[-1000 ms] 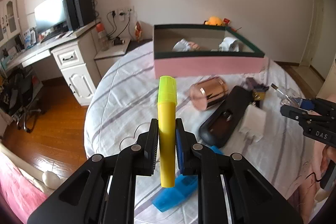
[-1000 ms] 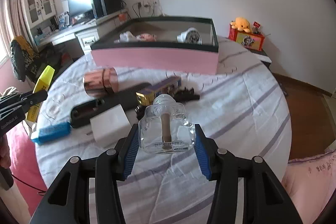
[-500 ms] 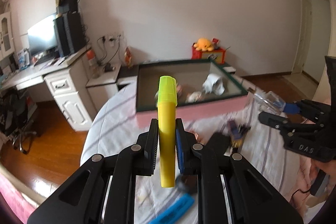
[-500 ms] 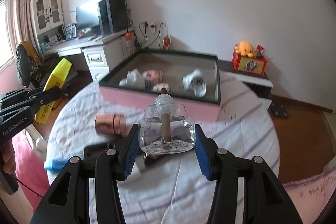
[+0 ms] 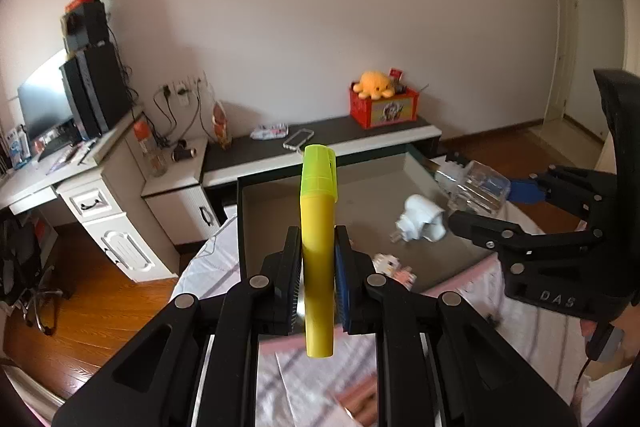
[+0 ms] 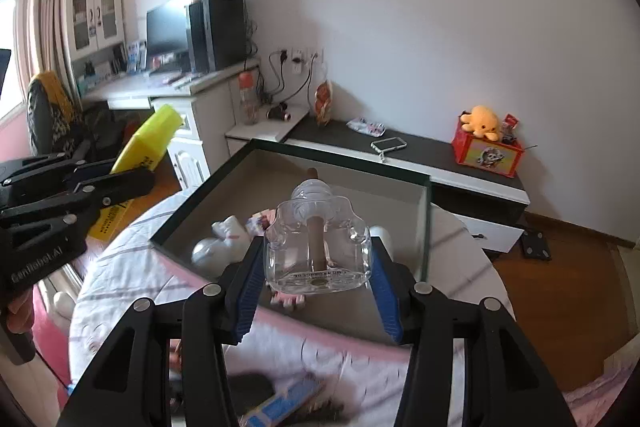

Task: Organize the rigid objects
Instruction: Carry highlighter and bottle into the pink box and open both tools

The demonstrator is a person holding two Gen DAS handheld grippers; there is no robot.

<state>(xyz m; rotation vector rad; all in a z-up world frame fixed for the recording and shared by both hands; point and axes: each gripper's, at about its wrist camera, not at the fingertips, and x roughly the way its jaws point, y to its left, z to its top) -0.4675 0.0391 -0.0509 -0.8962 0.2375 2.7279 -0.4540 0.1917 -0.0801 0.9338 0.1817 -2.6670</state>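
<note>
my left gripper (image 5: pixel 318 255) clamped on upright yellow highlighter (image 5: pixel 317 227), my right gripper (image 6: pixel 318 267) pinching clear glass bottle (image 6: pixel 318 247), both held above the pink box (image 6: pixel 424 227) on the bed

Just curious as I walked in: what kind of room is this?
Probably a bedroom or home study: a desk with a monitor, a low cabinet holding a plush toy, and wooden flooring.

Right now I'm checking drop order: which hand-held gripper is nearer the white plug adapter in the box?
Right. The right hand-held gripper hovers almost over the adapter; the left hand-held gripper hangs nearer the box's left edge.
</note>
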